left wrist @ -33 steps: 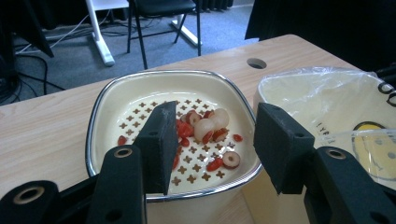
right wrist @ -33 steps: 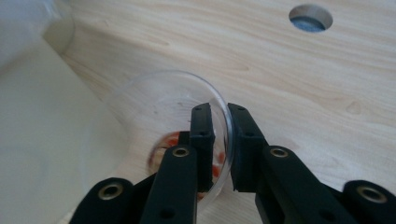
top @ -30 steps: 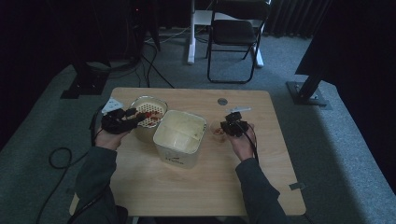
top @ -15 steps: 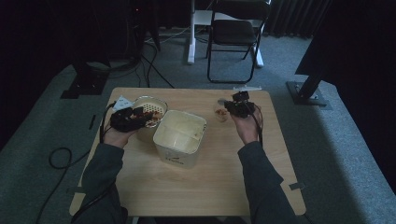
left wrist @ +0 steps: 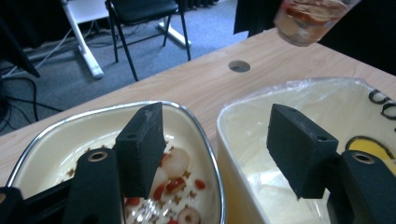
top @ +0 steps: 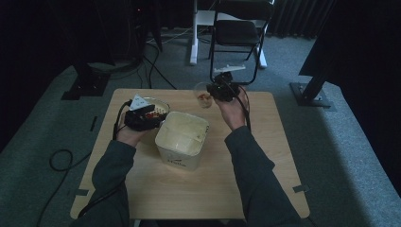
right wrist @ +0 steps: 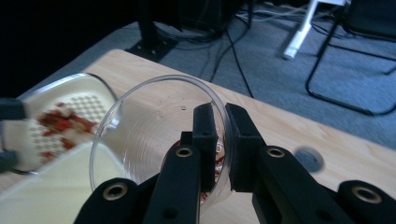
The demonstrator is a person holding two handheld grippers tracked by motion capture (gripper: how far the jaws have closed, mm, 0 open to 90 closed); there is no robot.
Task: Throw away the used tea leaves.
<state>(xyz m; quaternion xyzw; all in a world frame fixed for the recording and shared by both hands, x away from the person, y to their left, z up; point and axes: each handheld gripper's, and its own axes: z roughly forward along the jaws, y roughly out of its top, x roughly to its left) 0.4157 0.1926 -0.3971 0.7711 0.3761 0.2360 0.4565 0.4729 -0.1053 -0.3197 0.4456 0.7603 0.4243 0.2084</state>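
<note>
In the high view my right gripper sat just above the centre of the frame, over the far edge of the table, with its jaws pinched on the wall of a clear plastic cup. The right gripper view put that cup in the middle of the picture: one jaw was inside the rim and one outside, pressed together on the thin wall, and reddish and pale bits lay at the cup's bottom. In the left gripper view the same cup hung in the upper right corner, clear of the tabletop.

My left gripper was at centre left of the high view, above the near rim of a shallow metal-edged bowl. Its jaws had just been opening and stood spread with nothing between them. Through that gap, in the left gripper view, I saw the bowl at lower left, holding red and white pieces and small brown bits, and a cream tub at lower right, lined with clear film, just beside the bowl. In the high view the tub stood at the centre of the table.
</note>
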